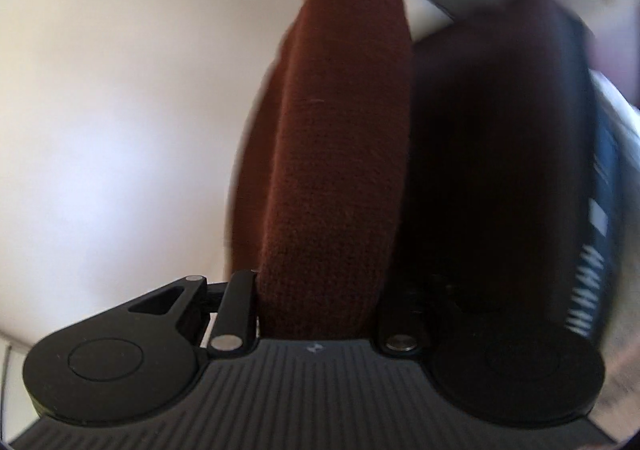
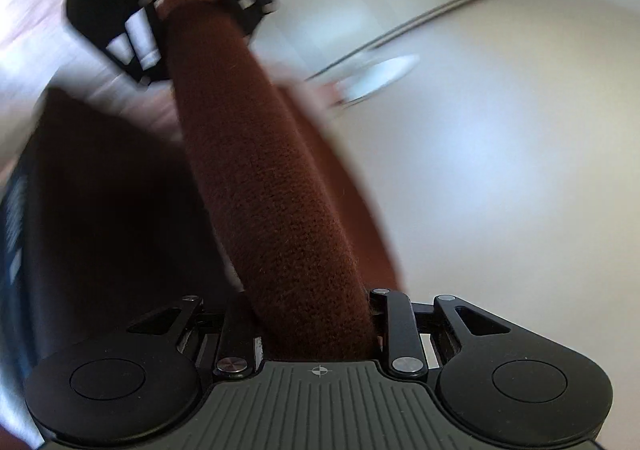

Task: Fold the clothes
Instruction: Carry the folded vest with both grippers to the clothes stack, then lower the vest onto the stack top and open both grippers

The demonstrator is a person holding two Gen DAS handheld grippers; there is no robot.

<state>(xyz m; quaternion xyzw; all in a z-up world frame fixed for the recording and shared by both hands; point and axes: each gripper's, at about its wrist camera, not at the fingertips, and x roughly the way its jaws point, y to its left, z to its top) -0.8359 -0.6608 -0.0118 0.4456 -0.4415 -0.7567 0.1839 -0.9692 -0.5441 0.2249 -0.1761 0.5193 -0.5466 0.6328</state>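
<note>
Left claw (image 1: 316,314) clenched on a rust-brown knitted garment (image 1: 332,153), cloth bunched right at the finger roots. Right claw (image 2: 316,326) grasping the same knit at the other end. Between them the garment runs as a taut, rolled band straight ahead from each claw; in the right wrist view it ends at the opposite claw, far ahead. Rest of the cloth hangs dark beside the band. Judgement: early/mid fold, edge lifted and stretched in air, nothing laid flat yet; laying down and folding over remain. Knit: coarse, fuzzy, thick, soft. Background: pale wall (image 1: 100,109), blurred.
</note>
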